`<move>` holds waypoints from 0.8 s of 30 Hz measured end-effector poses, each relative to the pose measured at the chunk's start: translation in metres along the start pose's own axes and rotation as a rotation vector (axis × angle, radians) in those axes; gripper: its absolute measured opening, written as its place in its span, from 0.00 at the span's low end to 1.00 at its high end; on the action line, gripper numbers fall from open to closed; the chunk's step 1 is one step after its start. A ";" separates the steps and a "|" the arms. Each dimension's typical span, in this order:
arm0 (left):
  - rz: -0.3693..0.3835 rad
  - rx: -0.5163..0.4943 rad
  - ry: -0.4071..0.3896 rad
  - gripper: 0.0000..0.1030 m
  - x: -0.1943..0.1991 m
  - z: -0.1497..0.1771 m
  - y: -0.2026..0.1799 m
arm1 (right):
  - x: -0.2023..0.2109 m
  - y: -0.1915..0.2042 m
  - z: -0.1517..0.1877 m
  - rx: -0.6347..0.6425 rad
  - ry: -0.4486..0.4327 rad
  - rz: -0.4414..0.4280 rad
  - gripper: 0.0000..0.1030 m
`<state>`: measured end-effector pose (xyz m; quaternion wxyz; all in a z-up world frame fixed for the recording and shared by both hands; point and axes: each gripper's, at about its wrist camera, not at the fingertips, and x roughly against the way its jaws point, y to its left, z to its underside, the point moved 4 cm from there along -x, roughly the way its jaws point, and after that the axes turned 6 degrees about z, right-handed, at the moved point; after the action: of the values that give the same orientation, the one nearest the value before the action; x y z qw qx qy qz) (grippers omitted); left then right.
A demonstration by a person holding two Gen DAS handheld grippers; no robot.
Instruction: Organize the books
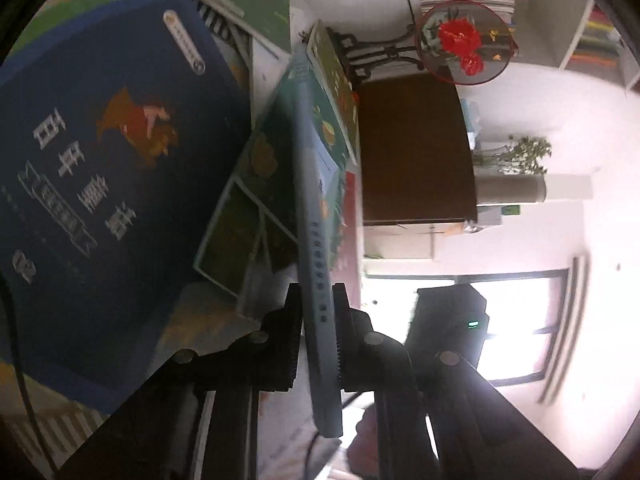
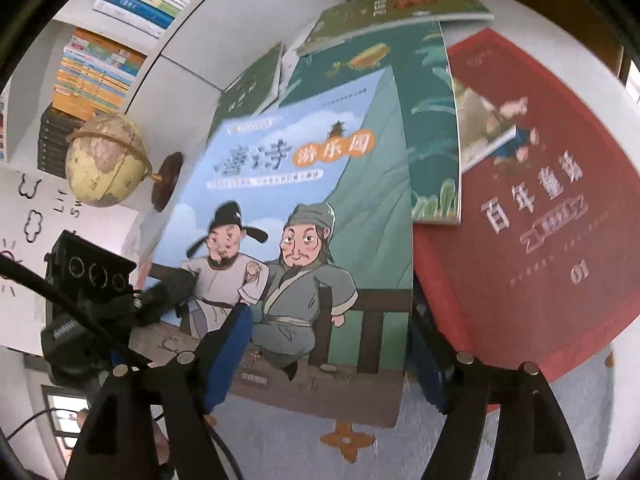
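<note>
My left gripper (image 1: 316,320) is shut on a thin light-blue picture book (image 1: 318,264), seen edge-on between its jaws. The same book (image 2: 304,216), with two cartoon men on its cover, is lifted and tilted in the right wrist view, where the left gripper (image 2: 160,300) clamps its left edge. My right gripper (image 2: 324,356) is open, its blue-padded fingers (image 2: 228,352) straddling the book's lower part without gripping. A red book (image 2: 540,216) lies on the right, a teal-green book (image 2: 428,128) beyond it. A dark blue book (image 1: 104,184) fills the left of the left wrist view.
More green books (image 2: 392,12) lie at the back on the white table (image 2: 540,12). A globe (image 2: 104,160) stands at the left. Bookshelves (image 2: 96,68) are behind it. A round flower fan on a dark stand (image 1: 464,42), a brown box (image 1: 416,152) and a plant vase (image 1: 512,188) stand beyond.
</note>
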<state>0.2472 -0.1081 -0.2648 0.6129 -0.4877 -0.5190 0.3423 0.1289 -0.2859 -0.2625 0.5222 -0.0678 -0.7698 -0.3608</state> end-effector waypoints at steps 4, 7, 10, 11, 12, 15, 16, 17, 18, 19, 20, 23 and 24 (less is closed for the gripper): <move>0.158 0.120 0.016 0.12 -0.001 0.000 0.003 | 0.001 -0.021 0.006 -0.150 0.002 -0.168 0.81; 0.191 0.148 0.043 0.12 0.001 0.003 0.005 | 0.002 -0.033 0.005 -0.242 0.004 -0.273 0.82; 0.171 0.153 0.061 0.12 -0.005 0.006 0.004 | 0.001 -0.043 0.005 -0.297 -0.002 -0.332 0.82; 0.134 0.131 0.064 0.11 -0.006 0.007 0.003 | 0.003 -0.045 0.006 -0.309 -0.011 -0.345 0.82; 0.052 0.079 0.071 0.14 -0.007 0.010 -0.001 | 0.004 -0.046 0.006 -0.317 -0.017 -0.353 0.80; -0.199 -0.098 0.066 0.21 -0.009 0.021 -0.014 | 0.006 -0.045 0.009 -0.298 -0.008 -0.301 0.55; -0.241 -0.140 0.059 0.21 -0.009 0.025 -0.018 | 0.008 -0.043 0.010 -0.265 -0.008 -0.260 0.46; -0.258 -0.157 0.051 0.21 -0.009 0.028 -0.021 | 0.011 -0.038 0.011 -0.221 -0.012 -0.217 0.37; -0.276 -0.167 0.036 0.21 -0.007 0.032 -0.023 | 0.014 -0.033 0.013 -0.167 -0.020 -0.175 0.34; -0.302 -0.183 0.021 0.21 -0.005 0.035 -0.026 | 0.018 -0.026 0.016 -0.113 -0.031 -0.141 0.30; -0.340 -0.206 0.009 0.21 -0.003 0.040 -0.028 | 0.023 -0.019 0.018 -0.063 -0.041 -0.120 0.28; -0.479 -0.288 0.011 0.21 -0.004 0.062 -0.035 | 0.038 0.006 0.030 0.114 -0.052 -0.066 0.27; -0.506 -0.303 0.008 0.21 -0.005 0.068 -0.038 | 0.040 0.012 0.033 0.151 -0.047 -0.054 0.27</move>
<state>0.1770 -0.1074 -0.2310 0.6008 -0.4301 -0.6670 0.0954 0.0921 -0.2669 -0.2288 0.4977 -0.0159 -0.8084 -0.3140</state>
